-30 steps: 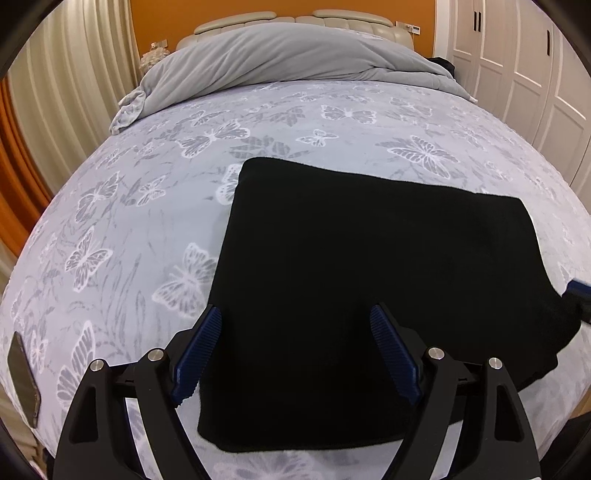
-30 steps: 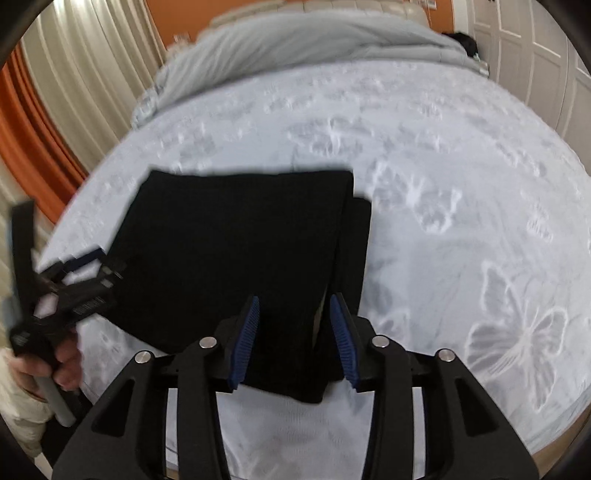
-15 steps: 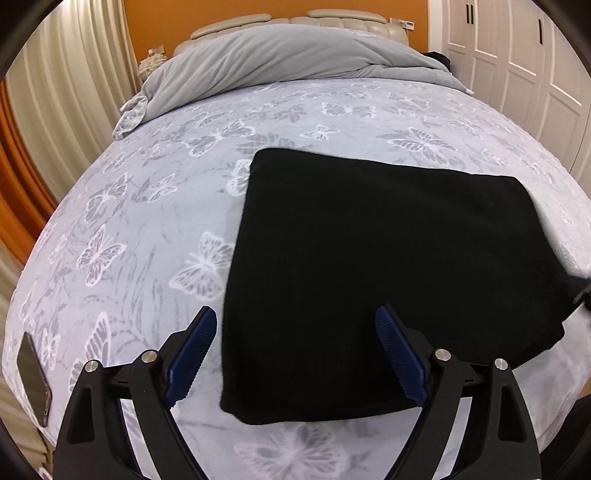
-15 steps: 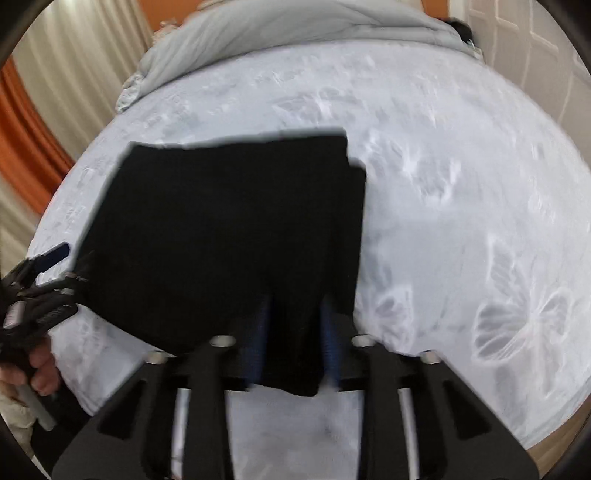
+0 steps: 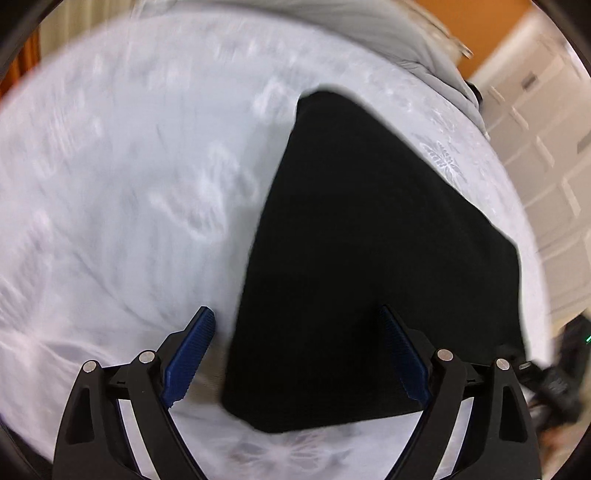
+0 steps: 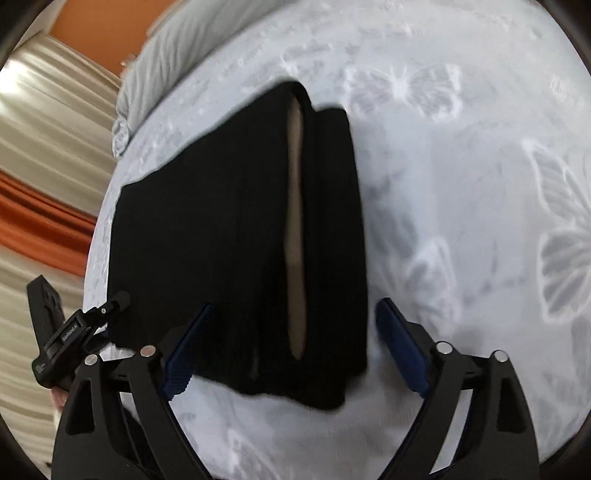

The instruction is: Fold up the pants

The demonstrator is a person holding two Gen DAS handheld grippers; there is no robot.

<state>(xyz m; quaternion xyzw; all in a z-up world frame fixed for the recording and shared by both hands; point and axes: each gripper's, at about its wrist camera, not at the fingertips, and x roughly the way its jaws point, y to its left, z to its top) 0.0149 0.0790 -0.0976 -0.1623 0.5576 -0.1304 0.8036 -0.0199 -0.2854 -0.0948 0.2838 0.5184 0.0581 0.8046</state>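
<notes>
The black pants [image 5: 369, 258] lie folded in a flat rectangle on the butterfly-print bed sheet [image 5: 129, 184]. In the right wrist view the pants [image 6: 229, 229] show a beige strip of inner lining [image 6: 295, 229] along the fold at their right side. My left gripper [image 5: 299, 350] is open and empty over the near left corner of the pants. My right gripper [image 6: 295, 347] is open and empty above the near edge of the pants. The left gripper also shows in the right wrist view [image 6: 74, 332], at the left edge.
A grey duvet [image 5: 388, 29] is bunched at the head of the bed. White wardrobe doors [image 5: 546, 147] stand to the right. Cream and orange curtains [image 6: 44, 177] hang to the left. The near bed edge lies just below both grippers.
My right gripper has opened wide; it was nearly closed on the pants edge before. Both views have tilted and are blurred from motion. The pants lie in the same folded shape.
</notes>
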